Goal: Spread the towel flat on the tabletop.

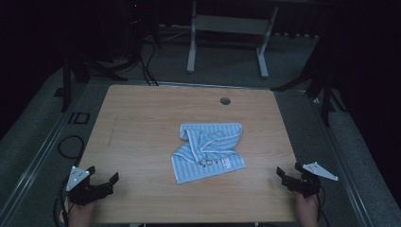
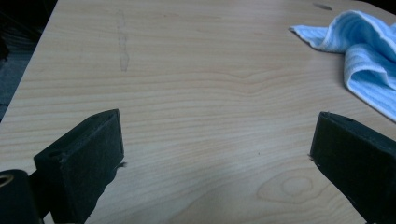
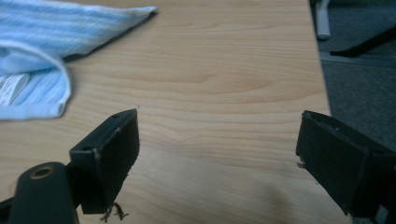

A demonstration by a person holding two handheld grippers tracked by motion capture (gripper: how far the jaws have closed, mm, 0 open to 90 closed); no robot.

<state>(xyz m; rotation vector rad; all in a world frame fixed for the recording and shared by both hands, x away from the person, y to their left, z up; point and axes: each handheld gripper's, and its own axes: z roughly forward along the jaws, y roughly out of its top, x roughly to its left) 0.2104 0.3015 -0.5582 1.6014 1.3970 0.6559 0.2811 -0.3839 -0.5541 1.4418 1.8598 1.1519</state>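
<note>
Blue-and-white striped terry, the towel (image 1: 208, 150) lies crumpled near the middle of the pale wood-grain bench (image 1: 142, 118), its upper part folded over, a small label showing near its front edge. Its long axis runs diagonally. From the towel, the left hand-held gripper (image 1: 101, 177) sits toward the near-left bench corner, the right hand-held gripper (image 1: 288, 174) toward the near-right edge; both stand released, jaws wide, nothing between them. I judge the right one slightly nearer.
</note>
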